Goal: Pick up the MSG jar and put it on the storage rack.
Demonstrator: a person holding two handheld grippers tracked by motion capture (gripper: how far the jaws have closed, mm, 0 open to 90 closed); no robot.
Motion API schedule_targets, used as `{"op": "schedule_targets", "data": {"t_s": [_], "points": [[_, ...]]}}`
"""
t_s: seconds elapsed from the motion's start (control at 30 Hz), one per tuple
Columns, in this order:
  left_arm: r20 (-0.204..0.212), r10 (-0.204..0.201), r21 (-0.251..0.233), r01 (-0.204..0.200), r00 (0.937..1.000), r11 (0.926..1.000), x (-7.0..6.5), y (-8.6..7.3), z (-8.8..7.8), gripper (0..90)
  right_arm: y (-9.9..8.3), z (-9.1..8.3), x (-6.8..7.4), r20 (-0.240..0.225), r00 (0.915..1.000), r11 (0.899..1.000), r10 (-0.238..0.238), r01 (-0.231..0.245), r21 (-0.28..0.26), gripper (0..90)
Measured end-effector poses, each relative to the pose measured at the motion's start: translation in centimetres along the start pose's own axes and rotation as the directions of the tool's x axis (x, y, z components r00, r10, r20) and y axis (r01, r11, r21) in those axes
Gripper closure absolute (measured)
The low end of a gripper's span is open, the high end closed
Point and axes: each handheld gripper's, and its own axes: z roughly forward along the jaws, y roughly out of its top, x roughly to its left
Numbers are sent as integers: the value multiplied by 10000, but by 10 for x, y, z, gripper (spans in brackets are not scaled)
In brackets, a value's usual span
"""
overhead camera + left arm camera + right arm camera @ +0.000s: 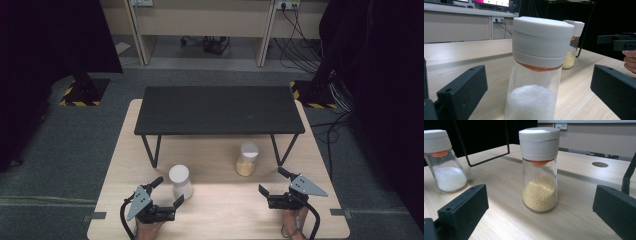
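Glass jar of white grains (180,182) stands between the spread-wide left hand-held gripper (168,194); right hand-held gripper (272,182) also released.

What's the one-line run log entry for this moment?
left gripper: open, jaws flanking white-lidded glass jar of white granules | right gripper: open, facing white-lidded glass jar of yellow granules | both jars upright on table
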Motion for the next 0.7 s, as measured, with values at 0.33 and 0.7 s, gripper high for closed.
{"op": "schedule_targets", "data": {"t_s": [0.33,0.7], "points": [[38,109,91,-109,9999,9999,-3,4,2,1,0,0,0,4,10000,10000,5,-5,30,2],[61,376,124,-376,9993,9992,-7,7,5,1,0,0,0,-34,10000,10000,29,-28,39,2]]}}
